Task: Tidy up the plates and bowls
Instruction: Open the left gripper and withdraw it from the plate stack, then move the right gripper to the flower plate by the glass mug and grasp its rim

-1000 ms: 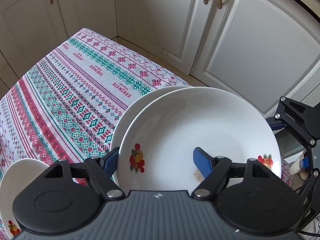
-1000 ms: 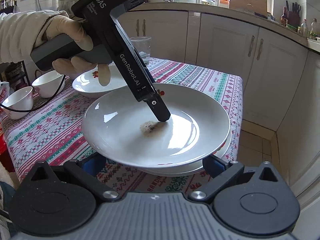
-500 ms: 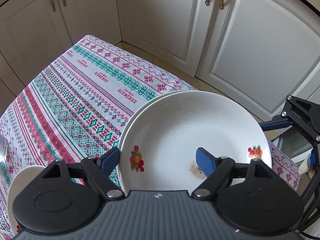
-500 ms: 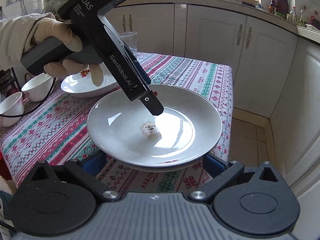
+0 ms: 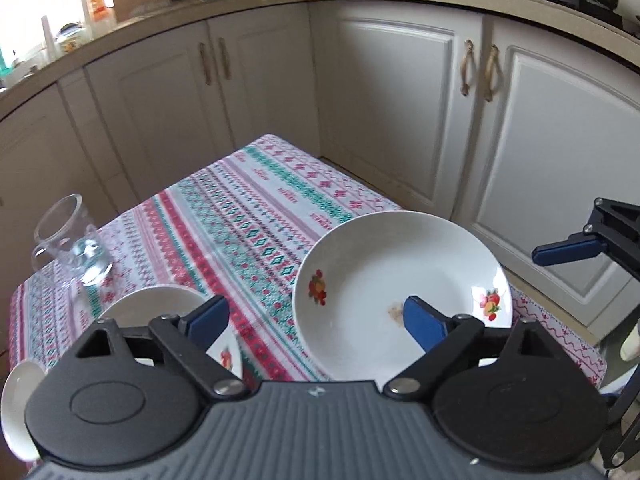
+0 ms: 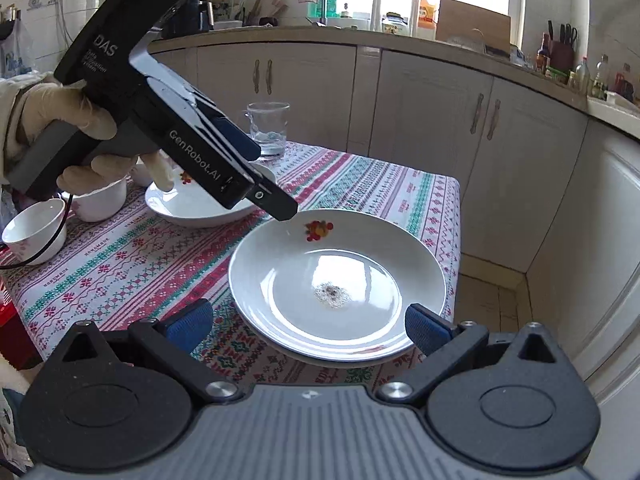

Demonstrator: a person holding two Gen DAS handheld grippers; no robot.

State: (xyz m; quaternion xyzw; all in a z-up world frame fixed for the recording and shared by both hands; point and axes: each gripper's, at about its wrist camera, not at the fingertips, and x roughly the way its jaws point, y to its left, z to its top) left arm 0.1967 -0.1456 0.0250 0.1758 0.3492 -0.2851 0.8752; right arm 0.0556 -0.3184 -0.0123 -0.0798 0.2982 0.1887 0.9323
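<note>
- Low in the centre of the left wrist view, my left gripper (image 5: 316, 324) has its jaws opening, already wide, with nothing pressed between the blue pads; one pad stands in front of the stained plate (image 5: 400, 280), clear of it.
- Low in the right wrist view, my right gripper (image 6: 308, 322) stands wide, a pad on either side of the near rim of the stained plate (image 6: 336, 280), neither one gripping it.
- That plate lies right of centre on the patterned tablecloth (image 5: 248, 216), near the table's corner. Only the right wrist view shows a second rim (image 6: 340, 361) under it, so it tops a stack of two.
- Only the right wrist view shows my gloved hand (image 6: 76, 120) on the left gripper's handle at upper left, and two small cups (image 6: 34, 228) at the left edge.
- Only the left wrist view shows both fruit prints on the stained plate.
- Counted across both views: two stacked plates, one more plate (image 6: 192, 204) apart at centre left, two cups, one glass mug (image 6: 268, 128) at the far side.
</note>
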